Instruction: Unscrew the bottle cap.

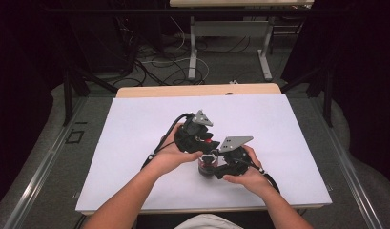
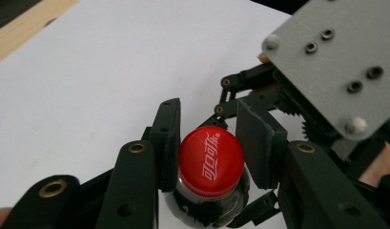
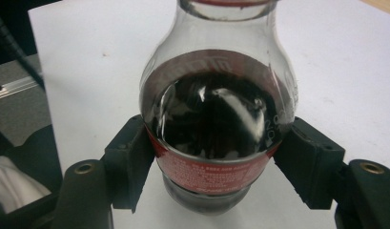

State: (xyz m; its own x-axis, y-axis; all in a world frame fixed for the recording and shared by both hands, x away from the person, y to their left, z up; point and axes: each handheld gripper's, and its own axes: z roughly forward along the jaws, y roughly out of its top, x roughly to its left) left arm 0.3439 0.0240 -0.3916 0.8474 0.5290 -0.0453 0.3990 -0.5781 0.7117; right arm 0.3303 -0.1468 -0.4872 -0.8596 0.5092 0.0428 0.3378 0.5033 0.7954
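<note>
cola bottle (image 3: 216,129) stands upright on the white table cover (image 1: 135,143), caught between both tools at once. right gripper (image 3: 216,167) has its two black jaws closed against the bottle's lower body, one pad pressing each side of the red label band, so the bottle sits squarely between them with its rounded base just below the pads. left gripper (image 2: 207,143) comes from above and has its jaws narrowed onto the red cap (image 2: 210,161); the pad on the left of its view lies against the cap's edge, and the one on the right sits tight beside it, with the cap directly between the two. the bottle is small, clear glass or plastic with a bulbous shoulder, filled with dark liquid up to the shoulder, and its label is red with fine white print; the cap is red with white lettering. in the high view the left hand (image 1: 176,155) holds its tool tilted downward over the bottle's top, while the right hand (image 1: 250,176) holds its tool low and roughly level at the bottle's side, both forearms reaching in from the near edge, the hands close together with the bottle between them.
</note>
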